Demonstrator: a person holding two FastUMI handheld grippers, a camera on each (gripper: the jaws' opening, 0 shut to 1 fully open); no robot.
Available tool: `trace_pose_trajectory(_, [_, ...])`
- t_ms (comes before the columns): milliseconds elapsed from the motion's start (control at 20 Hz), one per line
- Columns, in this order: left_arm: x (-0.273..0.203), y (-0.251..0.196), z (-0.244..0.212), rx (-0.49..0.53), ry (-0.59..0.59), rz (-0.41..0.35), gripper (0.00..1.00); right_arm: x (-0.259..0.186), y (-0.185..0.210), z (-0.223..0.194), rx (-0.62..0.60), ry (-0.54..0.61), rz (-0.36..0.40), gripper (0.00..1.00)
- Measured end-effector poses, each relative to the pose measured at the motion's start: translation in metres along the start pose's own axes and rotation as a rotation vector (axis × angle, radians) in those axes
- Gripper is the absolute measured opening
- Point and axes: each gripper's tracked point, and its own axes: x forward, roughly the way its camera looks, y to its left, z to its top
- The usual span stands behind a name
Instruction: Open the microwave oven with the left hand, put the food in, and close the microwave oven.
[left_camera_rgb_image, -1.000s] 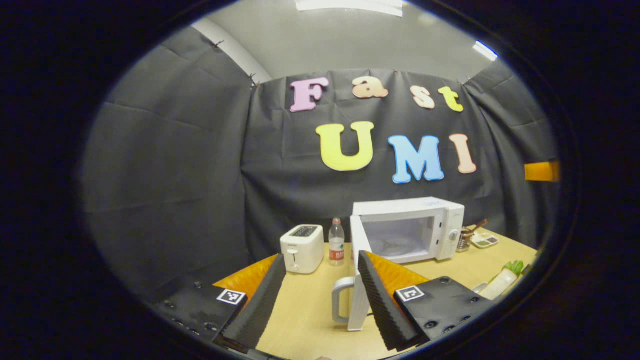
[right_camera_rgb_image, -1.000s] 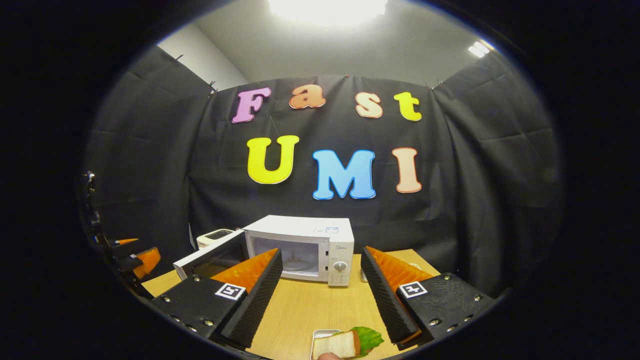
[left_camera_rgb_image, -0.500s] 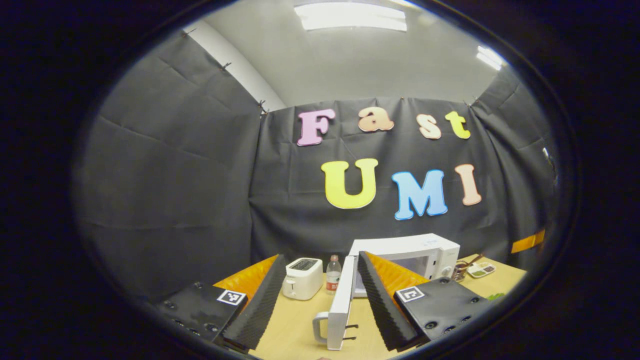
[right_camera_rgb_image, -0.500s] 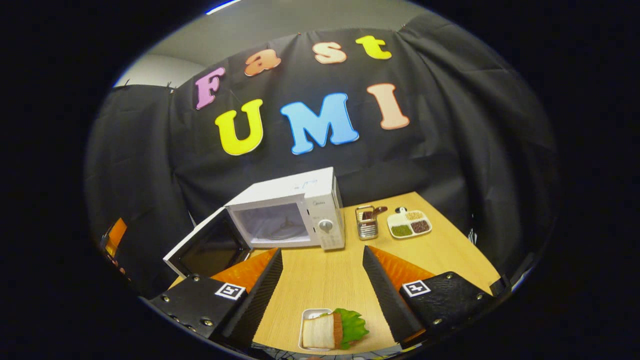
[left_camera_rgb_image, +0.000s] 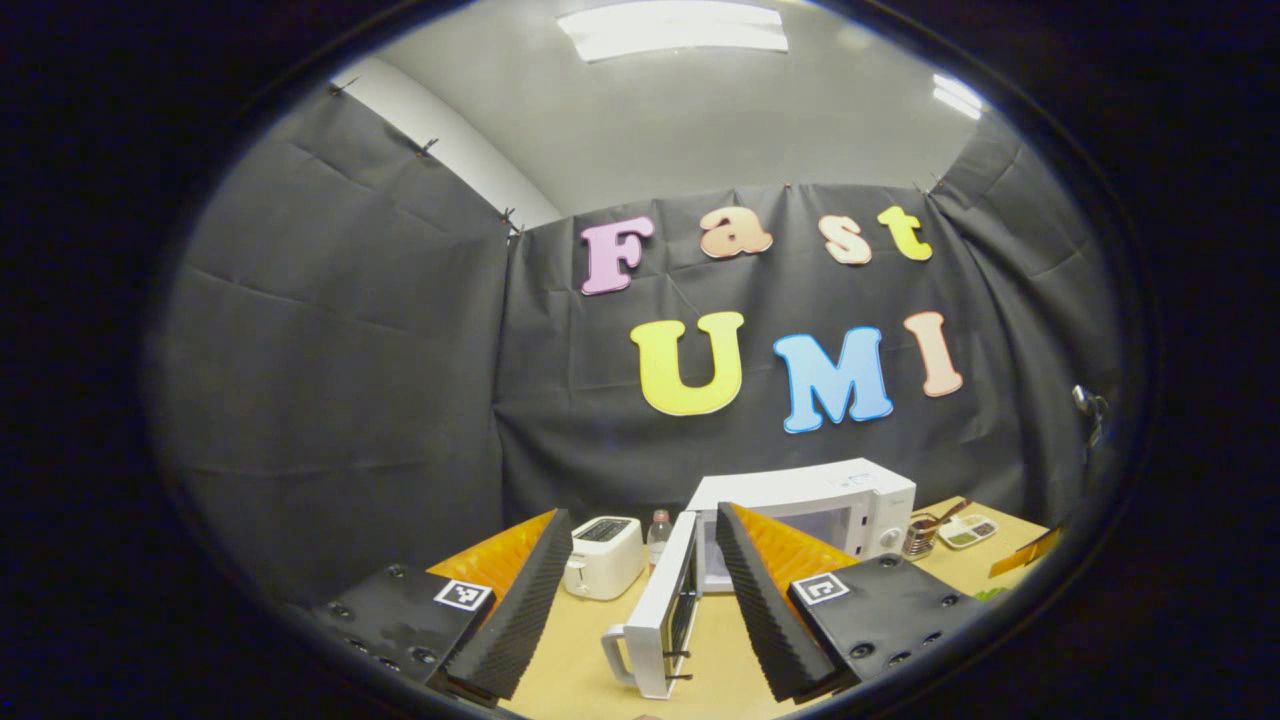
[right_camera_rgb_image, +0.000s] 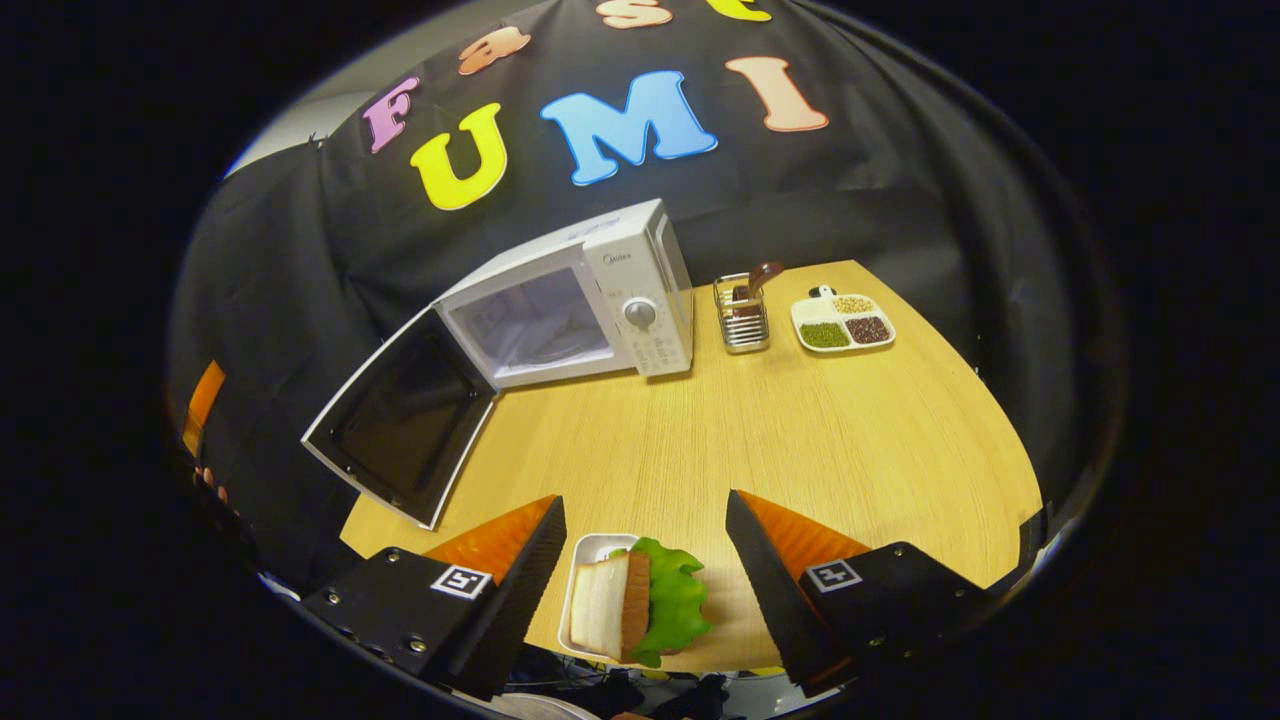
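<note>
While microwave door (right_camera_rgb_image: 400, 420) agape, sandwich tray (right_camera_rgb_image: 590, 600) at table edge (right_camera_rgb_image: 720, 665).

toaster (left_camera_rgb_image: 603, 556) | water bottle (left_camera_rgb_image: 658, 530) | utensil rack (right_camera_rgb_image: 742, 312) | sectioned dish of spices (right_camera_rgb_image: 842, 322) | wooden table (right_camera_rgb_image: 800, 420)

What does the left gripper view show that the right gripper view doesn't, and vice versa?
Left gripper view alone: the toaster, the water bottle and the door's outer handle, seen past the open left tool.

Right gripper view alone: the sandwich tray between the fingers of the open right tool, and the dark inner face of the door.

Both: the microwave with its door open, the utensil holder, the condiment dish and the wooden table.
</note>
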Motion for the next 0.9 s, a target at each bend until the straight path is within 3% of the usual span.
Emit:
trace_pose_trajectory(200, [-0.003, -0.007, 0.001, -0.003, 0.004, 0.016, 0.93, 0.008, -0.012, -0.026, -0.001, 0.085, 0.012, 0.98])
trace_pose_trajectory(650, [-0.012, -0.028, -0.001, 0.015, 0.011, 0.027, 0.94, 0.018, -0.007, -0.080, 0.119, 0.273, 0.124, 0.98])
trace_pose_trajectory(750, [-0.015, -0.031, -0.001, 0.018, 0.012, 0.035, 0.93, 0.018, -0.002, -0.085, 0.155, 0.298, 0.160, 0.93])
trace_pose_trajectory(800, [-0.017, -0.032, -0.001, 0.019, 0.012, 0.043, 0.93, 0.022, 0.000, -0.088, 0.175, 0.311, 0.172, 0.75])
trace_pose_trajectory(900, [-0.022, -0.033, 0.001, 0.012, 0.013, 0.059, 0.94, 0.020, 0.003, -0.087, 0.215, 0.318, 0.201, 0.65])
